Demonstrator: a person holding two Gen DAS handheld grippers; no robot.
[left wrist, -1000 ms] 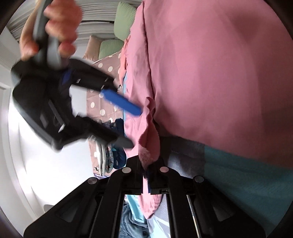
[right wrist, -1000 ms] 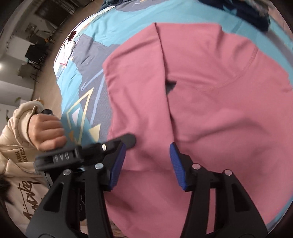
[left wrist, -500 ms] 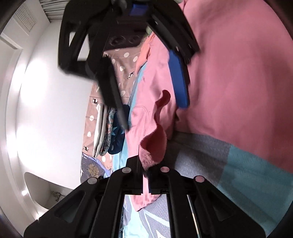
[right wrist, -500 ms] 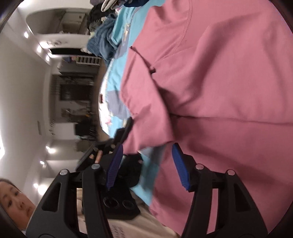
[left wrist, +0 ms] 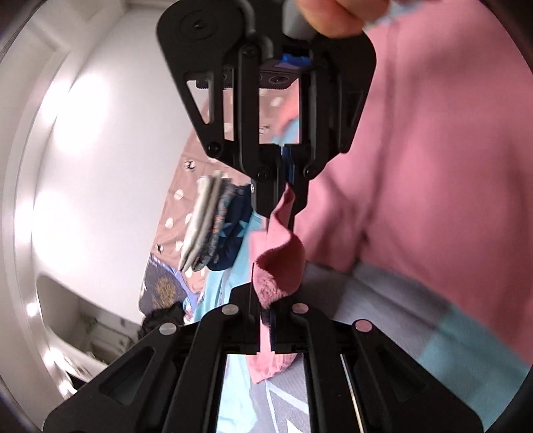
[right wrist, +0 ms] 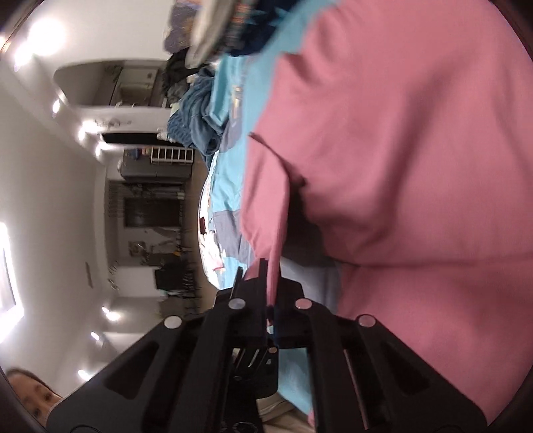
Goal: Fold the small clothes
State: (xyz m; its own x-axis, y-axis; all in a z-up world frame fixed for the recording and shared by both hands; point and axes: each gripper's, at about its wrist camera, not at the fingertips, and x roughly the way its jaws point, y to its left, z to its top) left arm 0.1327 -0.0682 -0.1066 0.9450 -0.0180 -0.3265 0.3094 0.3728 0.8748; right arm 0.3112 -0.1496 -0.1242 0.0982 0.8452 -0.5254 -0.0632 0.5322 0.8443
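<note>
A pink, soft knitted garment (left wrist: 416,160) lies spread over a bedcover of turquoise and grey patches (left wrist: 443,353), filling the space ahead and to the right of both grippers. One edge of it is raised off the cover and pinched at two points. The left gripper (left wrist: 265,328) has its black jaws pressed together on a fuzzy fold of that pink edge, the cloth bulging just beyond its tips and a strip of it hanging back between the fingers. Directly ahead of it, facing it, the right gripper (left wrist: 281,203) bites the same edge a little further along, its jaws drawn tight with only the thin cloth between them; a hand (left wrist: 329,15) grips its handle at the top of the left wrist view. In the right wrist view the pink edge runs straight into the closed tips (right wrist: 271,283). Beyond the left gripper, to its left, a stack of folded dark and patterned clothes (left wrist: 216,226) rests on a brown polka-dot blanket (left wrist: 180,196), with a white wall (left wrist: 100,166) behind.
</note>
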